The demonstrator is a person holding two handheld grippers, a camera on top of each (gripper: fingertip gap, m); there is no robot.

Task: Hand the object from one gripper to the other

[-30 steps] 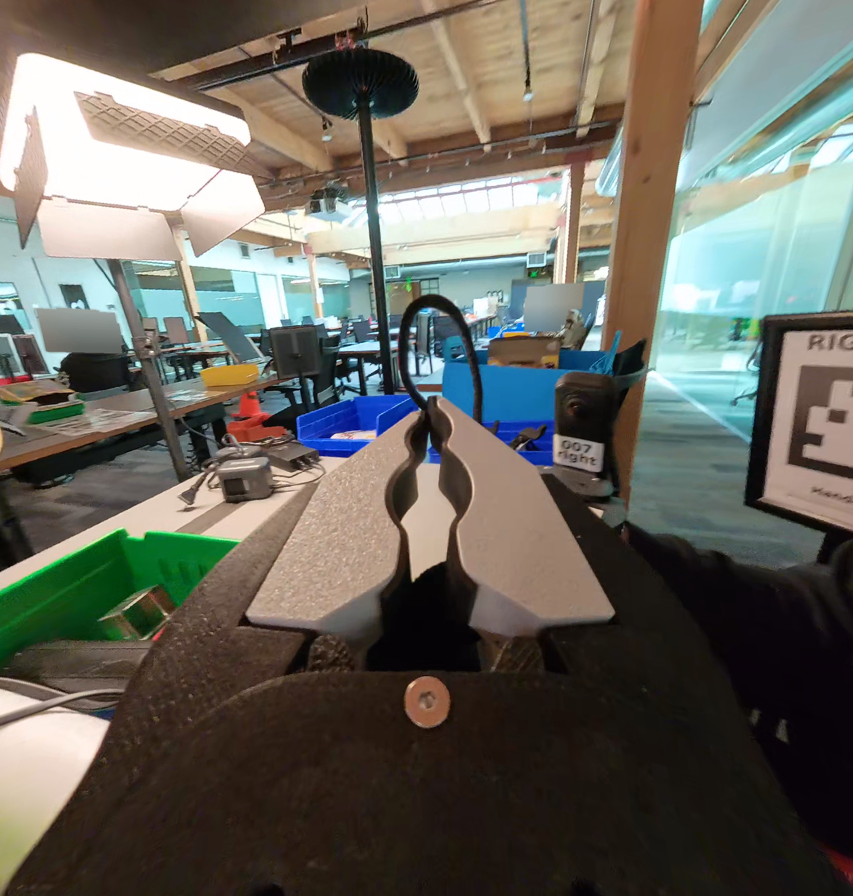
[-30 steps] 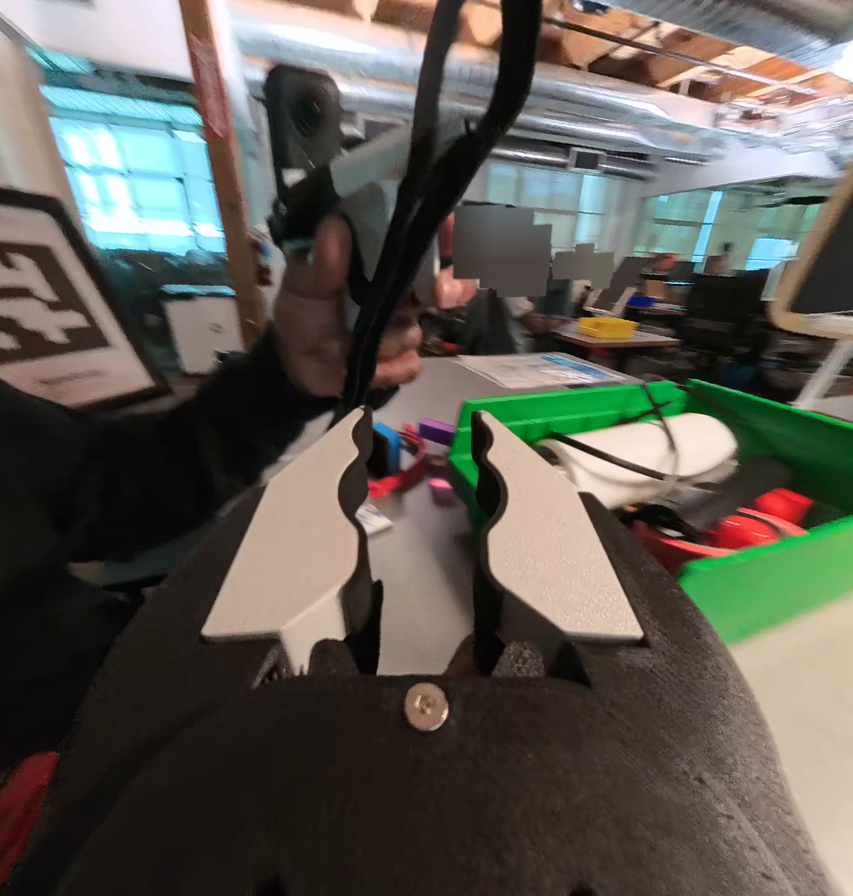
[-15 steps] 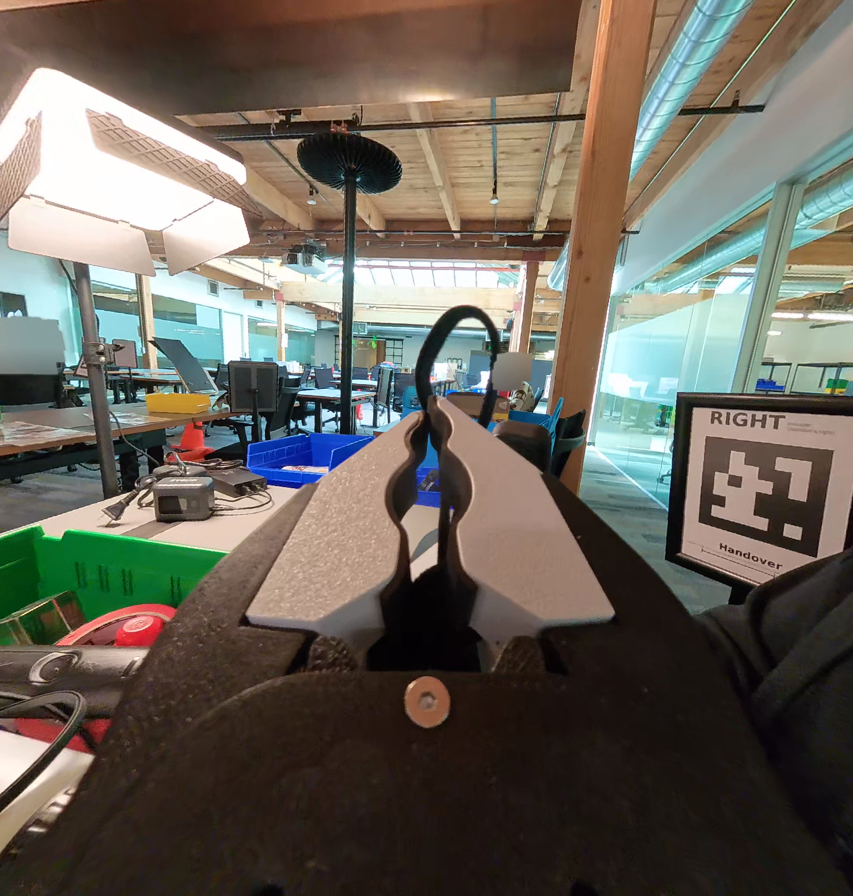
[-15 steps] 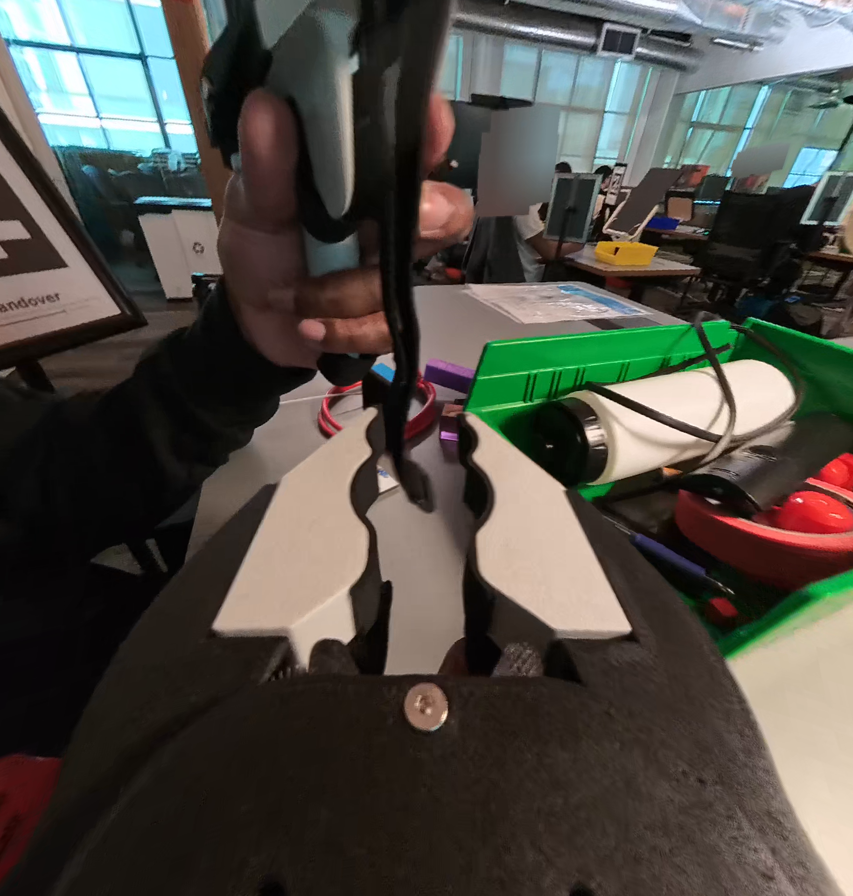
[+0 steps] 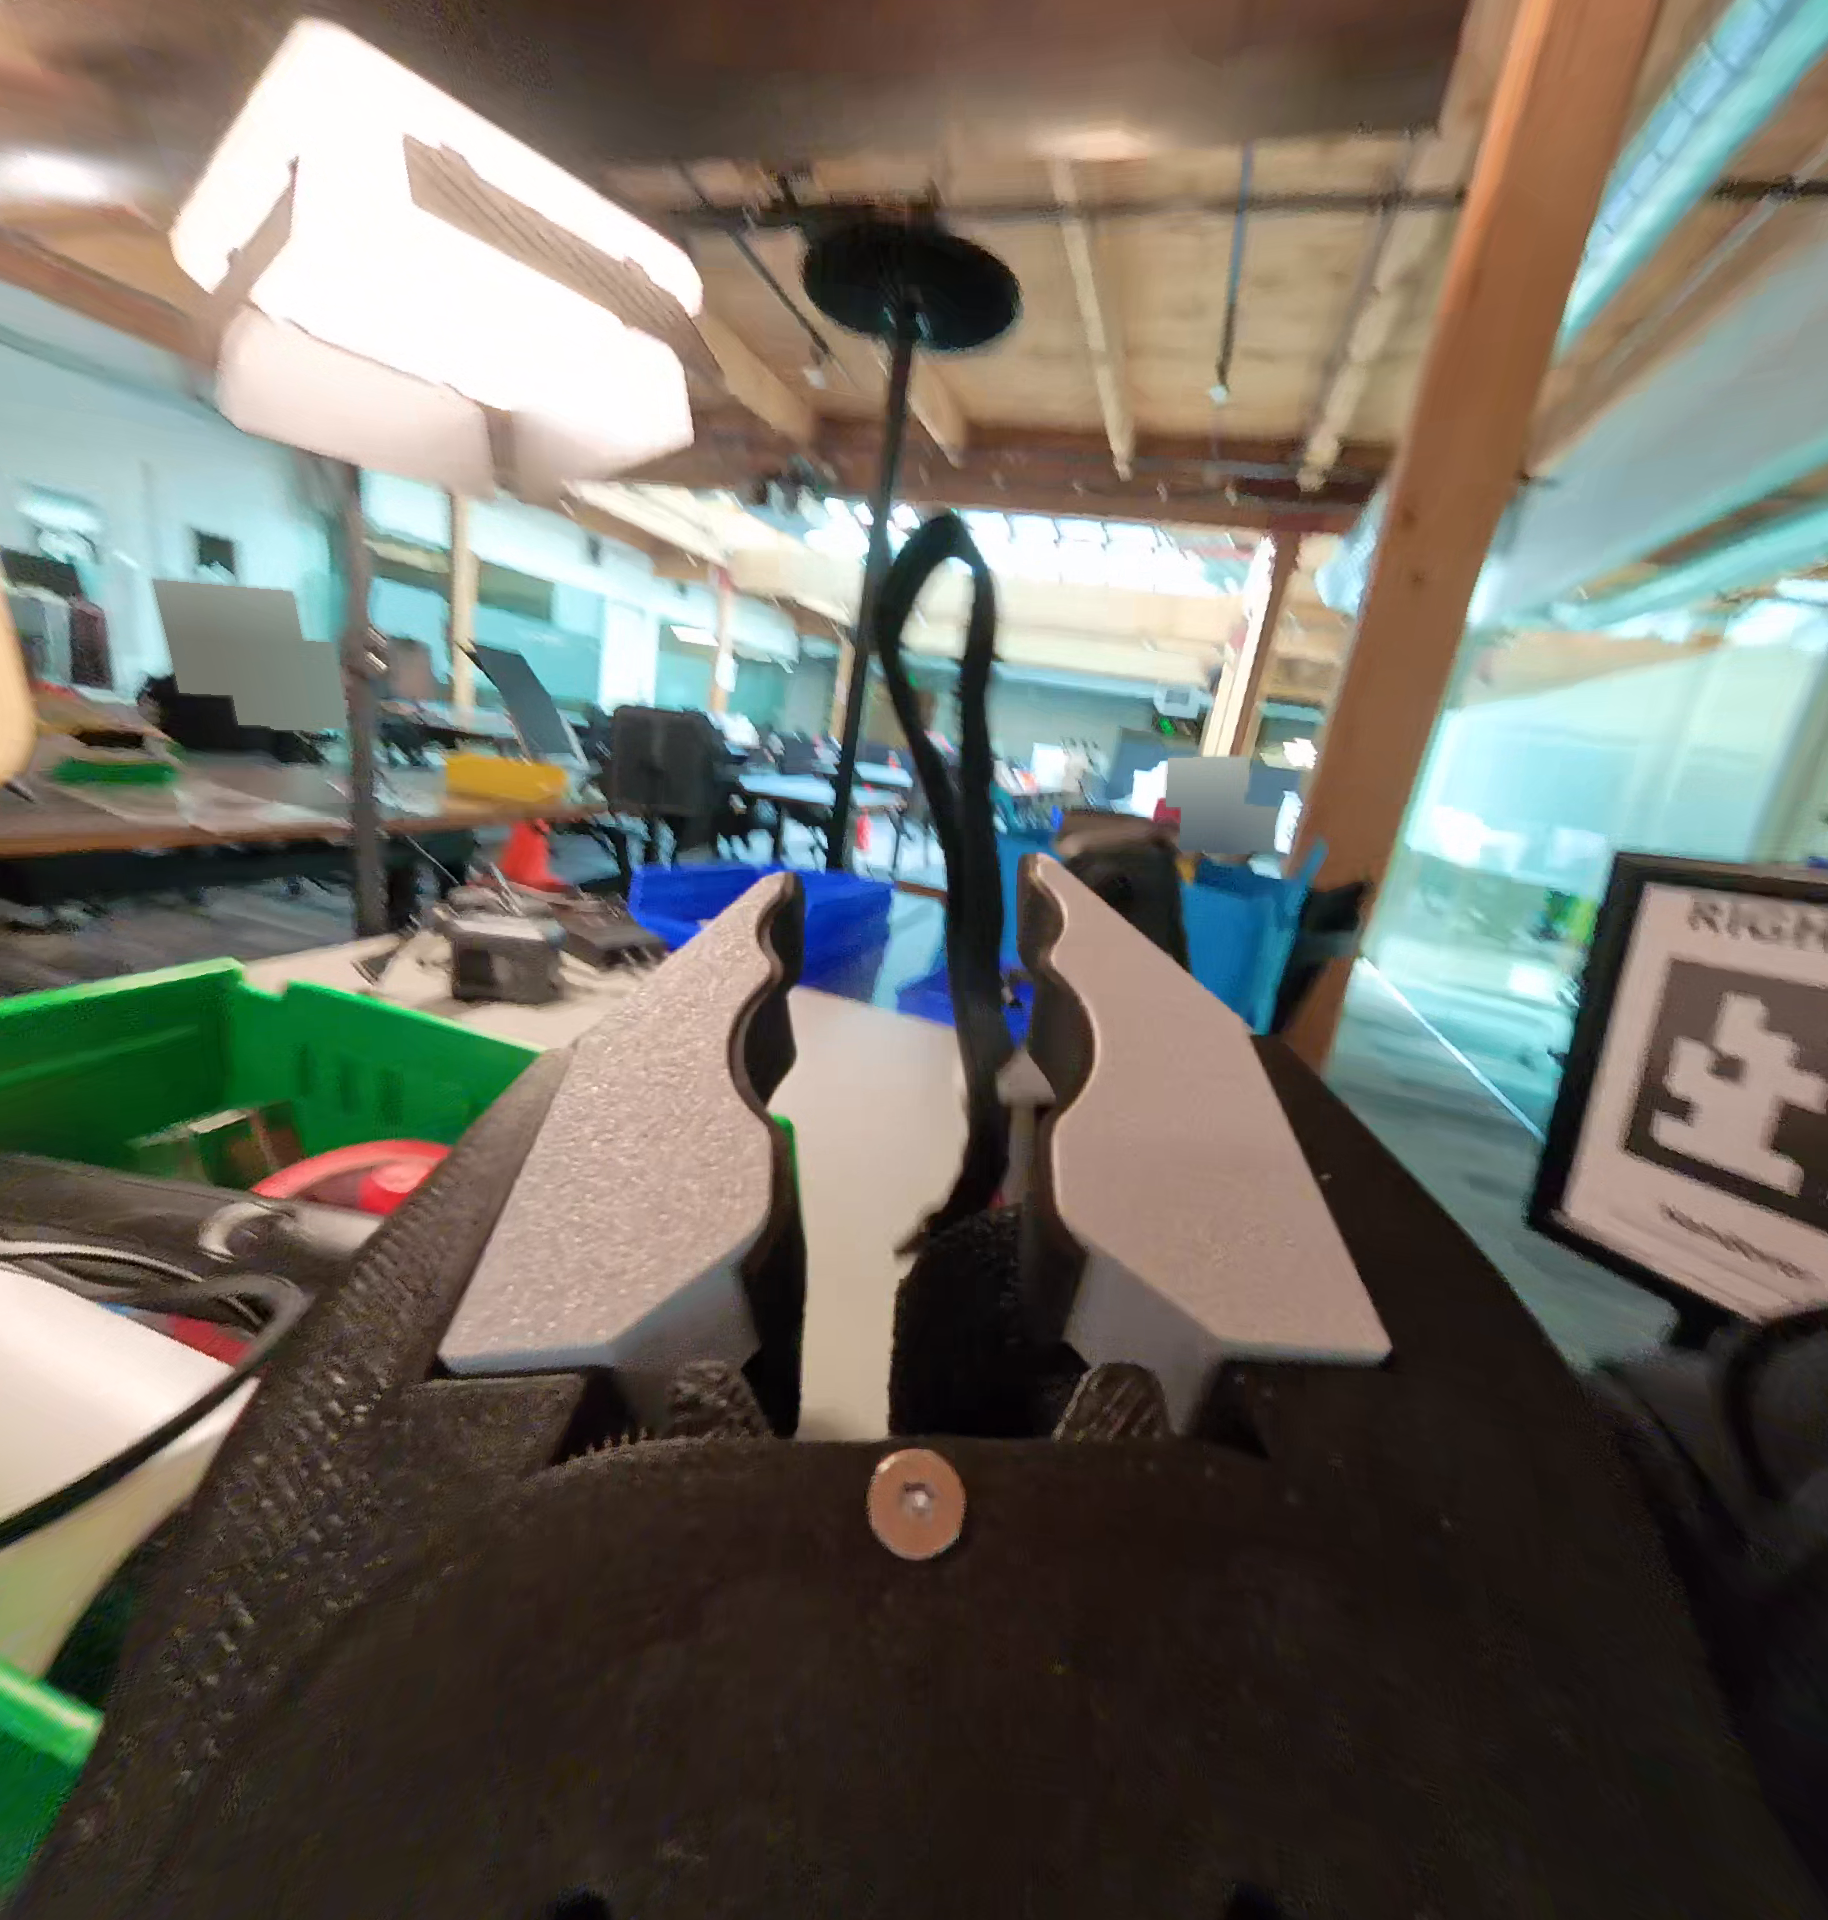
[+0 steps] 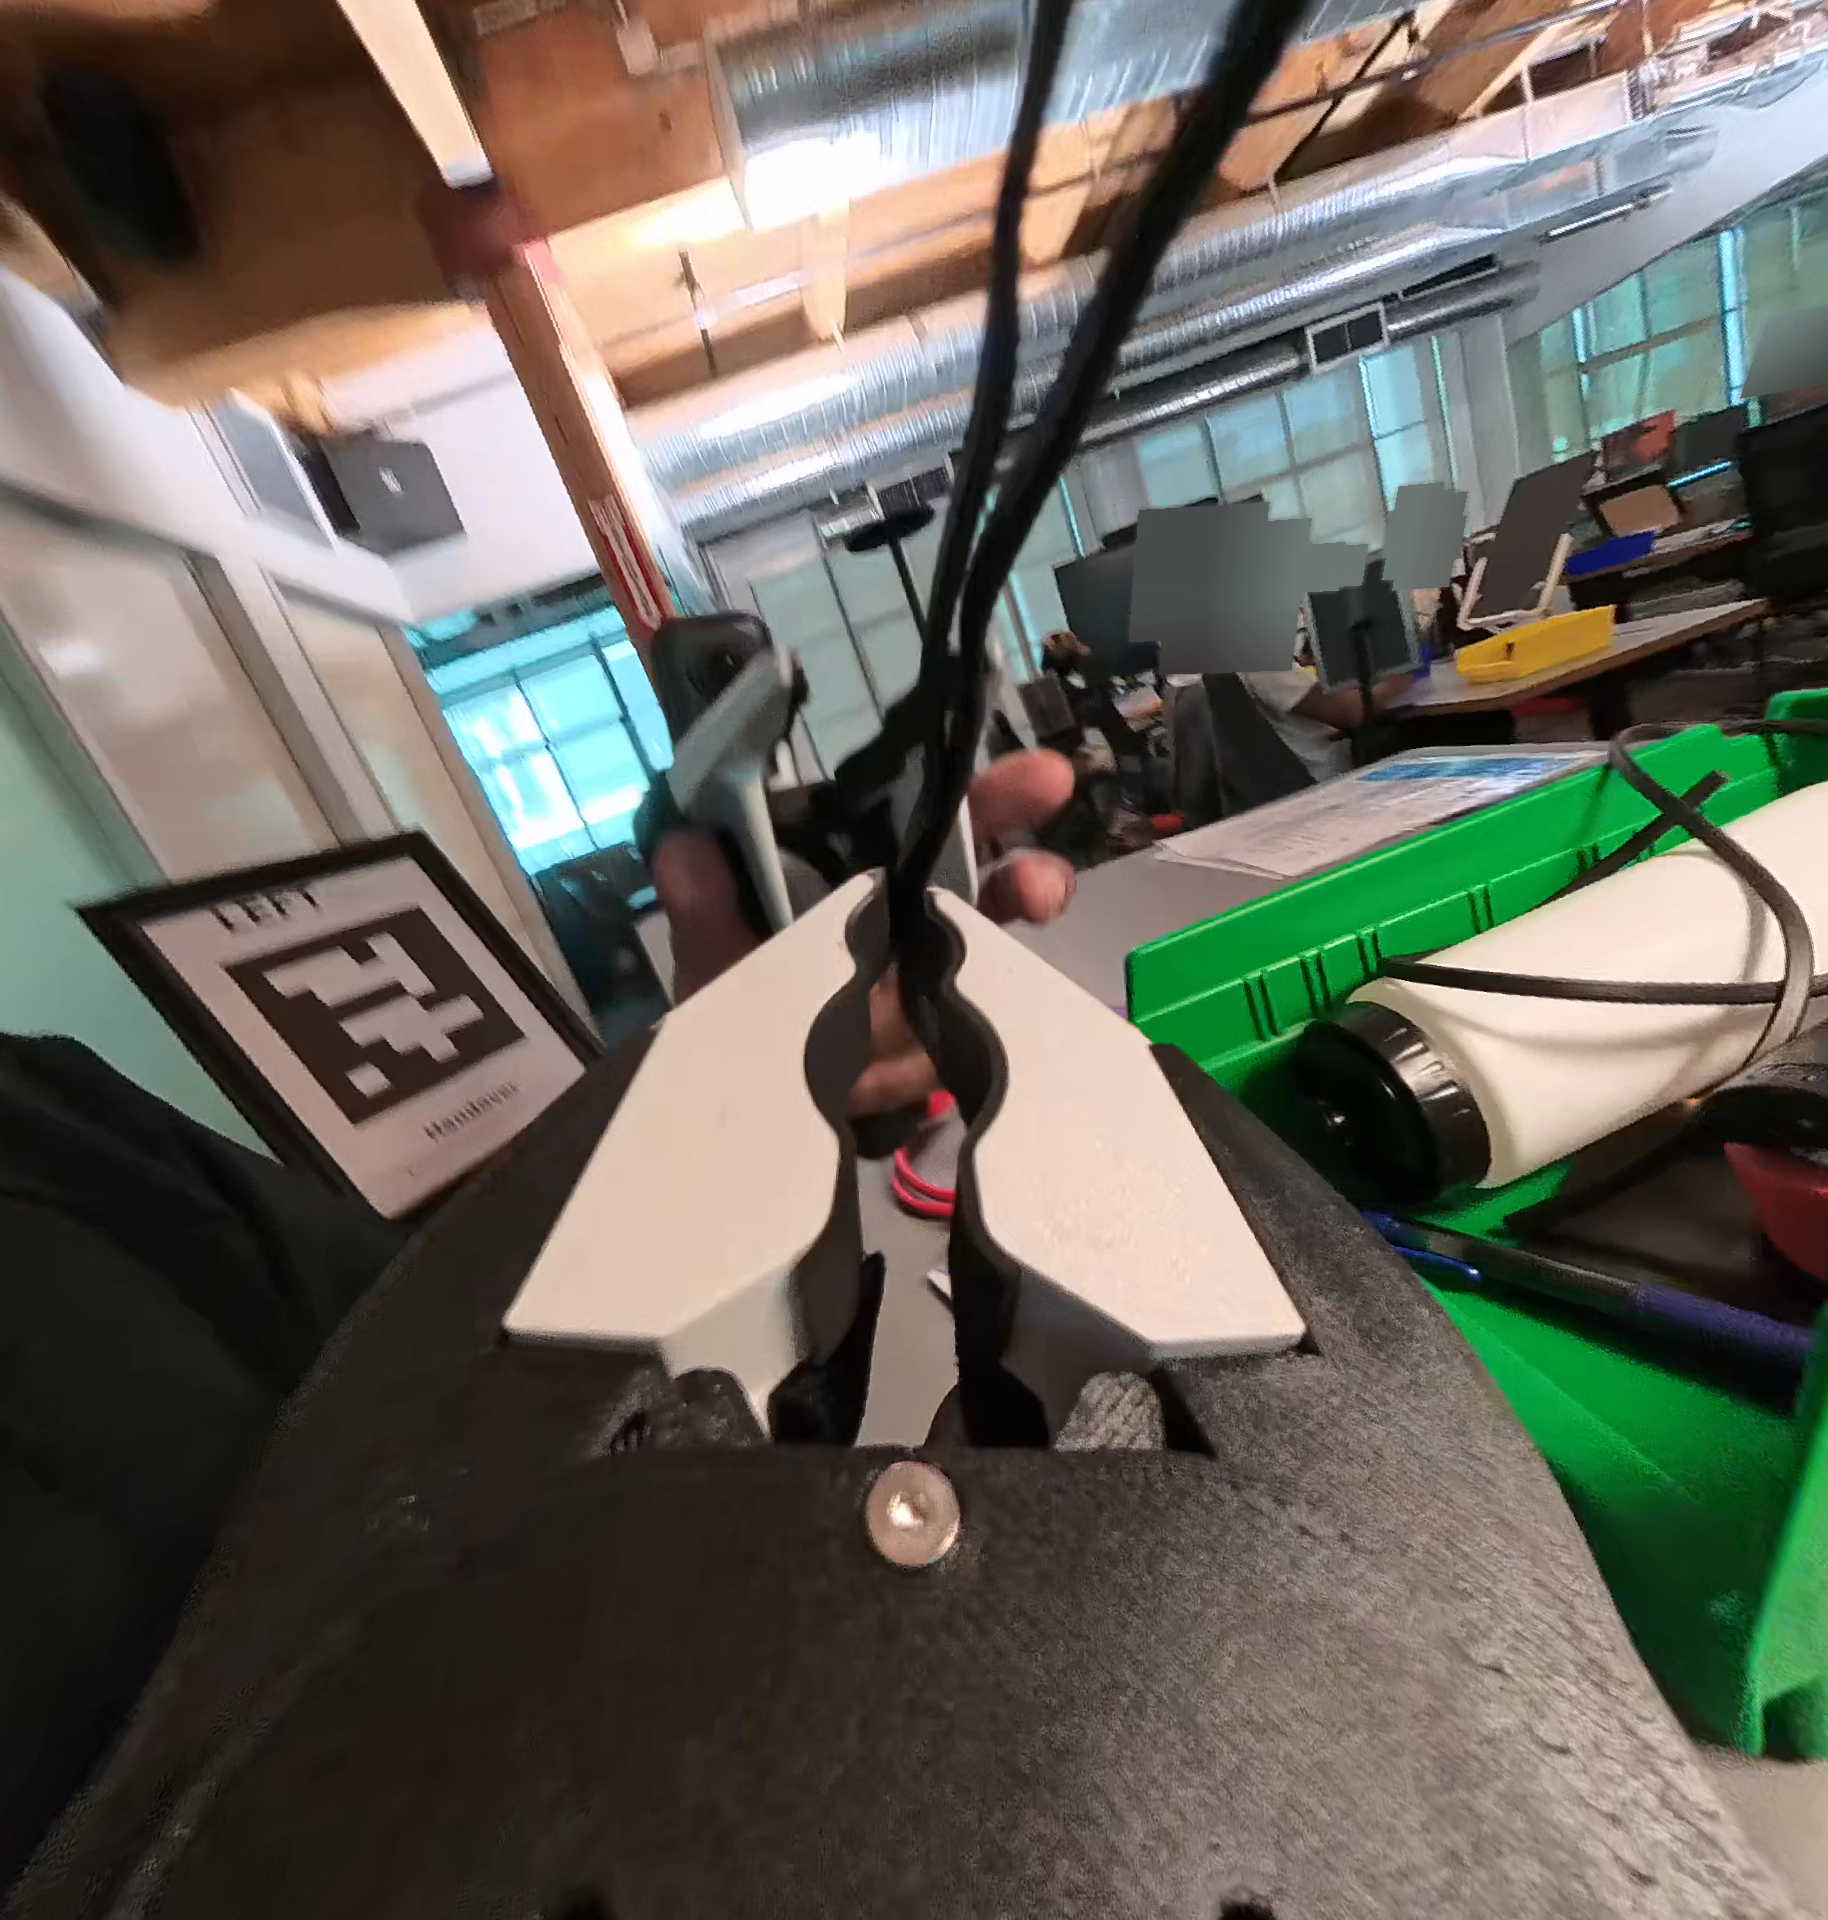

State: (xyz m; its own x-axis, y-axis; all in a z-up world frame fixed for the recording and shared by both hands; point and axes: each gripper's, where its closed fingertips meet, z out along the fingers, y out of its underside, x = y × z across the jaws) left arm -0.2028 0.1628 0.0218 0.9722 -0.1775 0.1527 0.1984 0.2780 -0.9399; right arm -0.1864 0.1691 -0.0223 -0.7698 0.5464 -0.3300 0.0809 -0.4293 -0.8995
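Observation:
The object is a looped black cord [image 6: 977, 540]. My right gripper [image 6: 915, 899] is shut on it, with both strands pinched between the fingertips and running up out of the top of the view. In the left wrist view the cord [image 5: 967, 914] stands upright between the jaws of my left gripper [image 5: 910, 883], which are wide apart, and it runs close to the right finger. In the right wrist view the left gripper [image 6: 728, 748], held by a hand, sits just beyond my right fingertips.
A green bin [image 6: 1305, 966] with a white bottle [image 6: 1616, 987], cables and red items stands at the right; the bin also shows in the left wrist view [image 5: 162, 1039]. Framed marker signs [image 5: 1741, 1091] [image 6: 349, 1018] stand beside the table. A red ring [image 6: 925, 1174] lies on the grey table. A wooden post [image 5: 1461, 416] rises at the right.
The left gripper, shut on the cord before, has opened. The right gripper, open before, has closed on the cord's strands.

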